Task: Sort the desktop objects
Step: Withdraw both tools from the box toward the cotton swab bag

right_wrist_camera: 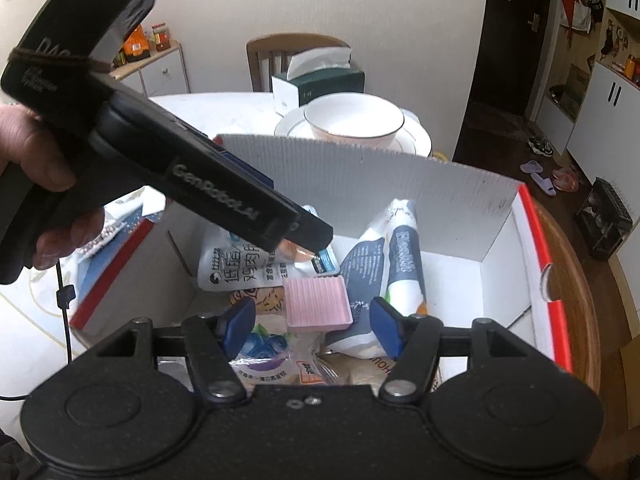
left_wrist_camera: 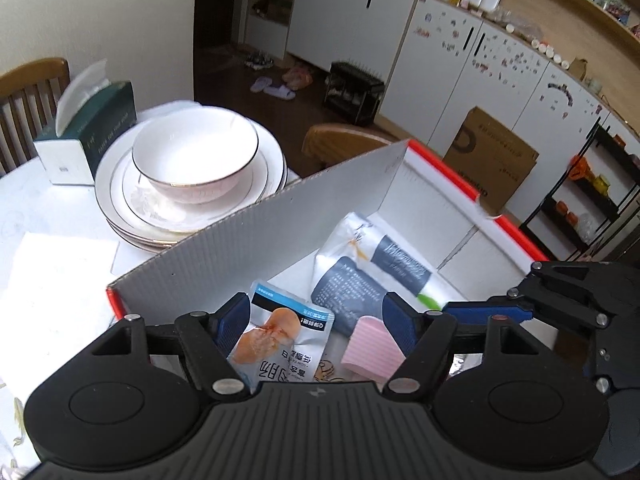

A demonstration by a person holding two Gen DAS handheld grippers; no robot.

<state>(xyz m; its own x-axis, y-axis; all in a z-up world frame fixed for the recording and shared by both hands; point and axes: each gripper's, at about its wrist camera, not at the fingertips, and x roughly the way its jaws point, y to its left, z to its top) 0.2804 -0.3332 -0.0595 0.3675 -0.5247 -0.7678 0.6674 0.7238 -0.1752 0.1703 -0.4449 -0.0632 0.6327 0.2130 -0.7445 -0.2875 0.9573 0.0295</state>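
Observation:
A white cardboard box with red edges holds several snack packets and wipes. In the left wrist view my left gripper is open over a chicken snack packet and a pink ribbed block, and its pads press on neither. Grey-and-white wipes packs lie deeper in the box. In the right wrist view my right gripper is open just above the pink ribbed block, which rests on the packets. The left gripper reaches down into the box from the upper left, over the chicken packet.
A white bowl sits on stacked plates behind the box, beside a dark green tissue box. A hand holds the left gripper's handle. The table's wooden rim runs close along the box's right side.

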